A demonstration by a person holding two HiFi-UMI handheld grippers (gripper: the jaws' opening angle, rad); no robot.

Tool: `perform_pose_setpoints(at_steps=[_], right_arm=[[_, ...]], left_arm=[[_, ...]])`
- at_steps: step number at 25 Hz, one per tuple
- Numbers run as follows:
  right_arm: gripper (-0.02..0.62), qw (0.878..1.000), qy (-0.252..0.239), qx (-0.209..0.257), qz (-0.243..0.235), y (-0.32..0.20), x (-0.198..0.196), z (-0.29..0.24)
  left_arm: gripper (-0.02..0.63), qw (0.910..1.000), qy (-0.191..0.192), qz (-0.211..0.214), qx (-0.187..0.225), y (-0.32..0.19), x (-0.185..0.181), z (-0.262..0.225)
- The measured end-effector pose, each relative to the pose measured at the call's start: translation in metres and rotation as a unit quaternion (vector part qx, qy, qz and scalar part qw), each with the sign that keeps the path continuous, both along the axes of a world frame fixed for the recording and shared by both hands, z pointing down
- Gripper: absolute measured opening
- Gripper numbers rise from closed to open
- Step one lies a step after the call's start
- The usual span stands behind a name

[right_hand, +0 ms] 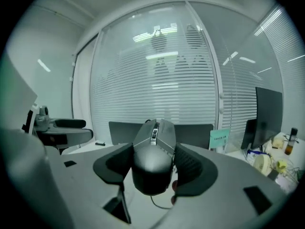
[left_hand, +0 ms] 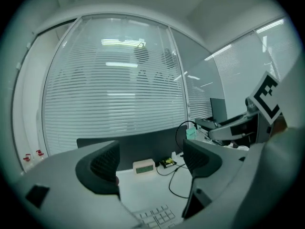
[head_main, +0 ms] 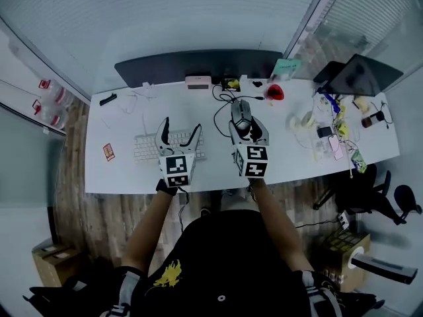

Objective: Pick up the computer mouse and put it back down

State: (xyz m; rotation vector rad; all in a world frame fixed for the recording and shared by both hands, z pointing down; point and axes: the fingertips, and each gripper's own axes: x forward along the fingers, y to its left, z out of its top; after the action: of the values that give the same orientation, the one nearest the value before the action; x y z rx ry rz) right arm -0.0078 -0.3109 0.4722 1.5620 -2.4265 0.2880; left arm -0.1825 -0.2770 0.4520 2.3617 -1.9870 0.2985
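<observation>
White desk (head_main: 297, 170) spreads below and ahead of both my tongs. Beyond their tips, the dark monitor (head_main: 198, 65) stands along the desk's far edge. A pale keyboard (head_main: 149, 147) lies under my left tongs (head_main: 180, 129), and its keys show just below the jaws in the left gripper view.

My left tongs (left_hand: 150, 161) stand wide open. The two dark ribbed pads are well apart, with nothing between them and nothing touching them.

My right tongs (head_main: 248, 129), just beside the left pair, are clamped on the mouse (head_main: 241, 116). In the right gripper view the right tongs (right_hand: 152, 168) are partly closed, one pad pressed to each flank of the grey mouse (right_hand: 153, 142). It points away from me with its scroll wheel uppermost, held up off the desk.

Past the open left jaws a small clock (left_hand: 144, 166) sits in front of the monitor. A thin black cable (left_hand: 170, 185) curls across the desk towards the right-hand pad. The mouse's own cord (right_hand: 158, 206) hangs under the right jaws.
</observation>
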Motion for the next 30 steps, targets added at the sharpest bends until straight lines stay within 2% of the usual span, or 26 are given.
perform_pose_setpoints(at_steps=[3, 10, 11, 13, 15, 20, 22, 25, 30], right_arm=[[0.288, 0.999, -0.018, 0.044, 0.000, -0.009, 0.001, -0.056], [0.288, 0.990, -0.036, 0.137, -0.011, -0.021, 0.004, -0.173], [0.288, 0.989, -0.037, 0.145, -0.015, -0.022, 0.003, -0.185], [0.288, 0.986, -0.037, 0.160, -0.020, -0.023, 0.000, -0.207], [0.288, 0.984, -0.036, 0.176, -0.022, -0.020, -0.002, -0.223], [0.289, 0.976, -0.027, 0.214, -0.014, -0.021, -0.002, -0.252], [0.290, 0.975, -0.030, 0.220, -0.018, -0.019, -0.003, -0.258], [0.290, 0.972, -0.028, 0.232, -0.020, -0.016, -0.002, -0.267], [0.290, 0.967, 0.006, 0.252, -0.025, -0.014, -0.001, -0.273]], left_arm=[[0.422, 0.9993, -0.011, 0.011, 0.035, -0.012, -0.001, -0.047], [0.369, 0.9924, -0.022, 0.026, 0.118, -0.024, -0.004, -0.143], [0.352, 0.9913, -0.026, 0.025, 0.127, -0.025, -0.005, -0.154], [0.268, 0.9883, -0.036, 0.015, 0.147, -0.026, -0.009, -0.173], [0.196, 0.9851, -0.044, 0.006, 0.166, -0.025, -0.012, -0.188], [0.107, 0.9818, -0.048, 0.012, 0.183, -0.025, -0.009, -0.208], [0.022, 0.9801, -0.057, 0.011, 0.190, -0.021, -0.010, -0.214], [0.012, 0.9780, -0.055, 0.012, 0.201, -0.020, -0.012, -0.225], [0.012, 0.9748, -0.062, 0.018, 0.214, -0.022, -0.006, -0.231]])
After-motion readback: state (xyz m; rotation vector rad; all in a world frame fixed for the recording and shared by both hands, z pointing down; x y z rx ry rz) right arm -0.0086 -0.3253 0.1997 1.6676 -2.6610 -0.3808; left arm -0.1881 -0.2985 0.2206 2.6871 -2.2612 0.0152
